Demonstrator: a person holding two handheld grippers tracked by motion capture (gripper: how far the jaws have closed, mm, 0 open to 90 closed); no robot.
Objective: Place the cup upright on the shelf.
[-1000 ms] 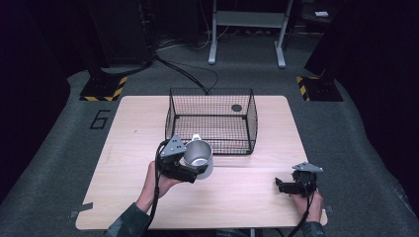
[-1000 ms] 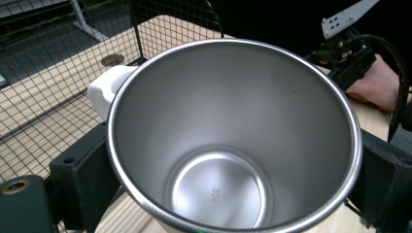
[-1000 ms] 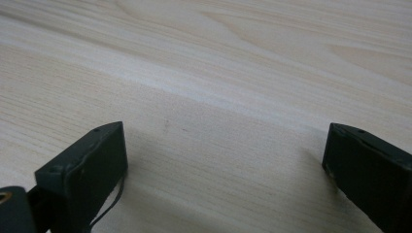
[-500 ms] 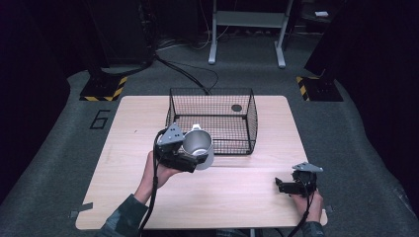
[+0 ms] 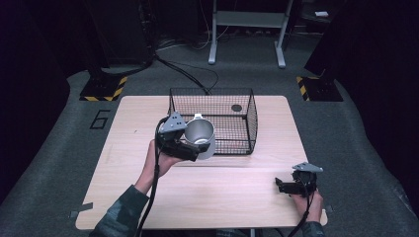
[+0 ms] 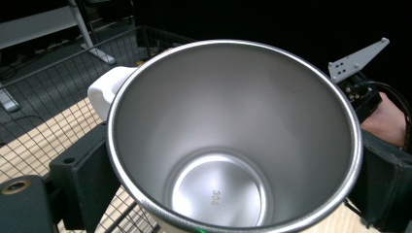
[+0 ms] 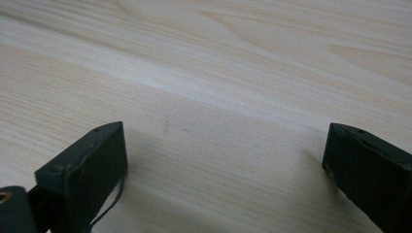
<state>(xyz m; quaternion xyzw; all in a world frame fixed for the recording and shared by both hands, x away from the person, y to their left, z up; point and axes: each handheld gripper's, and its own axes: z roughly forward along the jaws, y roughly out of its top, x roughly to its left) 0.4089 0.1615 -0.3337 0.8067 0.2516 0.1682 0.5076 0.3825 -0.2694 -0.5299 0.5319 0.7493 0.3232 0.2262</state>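
Observation:
A steel mug (image 5: 199, 137) with a white outside and a white handle is tipped on its side in the air, just in front of the black wire basket (image 5: 252, 118). My left gripper (image 5: 191, 148) is shut on it. In the left gripper view the mug's shiny, empty inside (image 6: 233, 145) faces the camera, with a black jaw on each side of its wall. My right gripper (image 5: 282, 186) rests low over the wooden table (image 5: 123, 148) at the front right. Its jaws (image 7: 223, 165) stand wide apart with bare wood between them, so it is open.
A small dark round object (image 5: 236, 107) lies on the basket's floor at the back right. The right hand and its gripper (image 6: 359, 77) appear beyond the mug in the left gripper view. Dark floor, cables and a white stand (image 5: 247, 29) surround the table.
The left gripper has carried the mug up and away from the person, toward the basket's front left corner. The right gripper has stayed in place.

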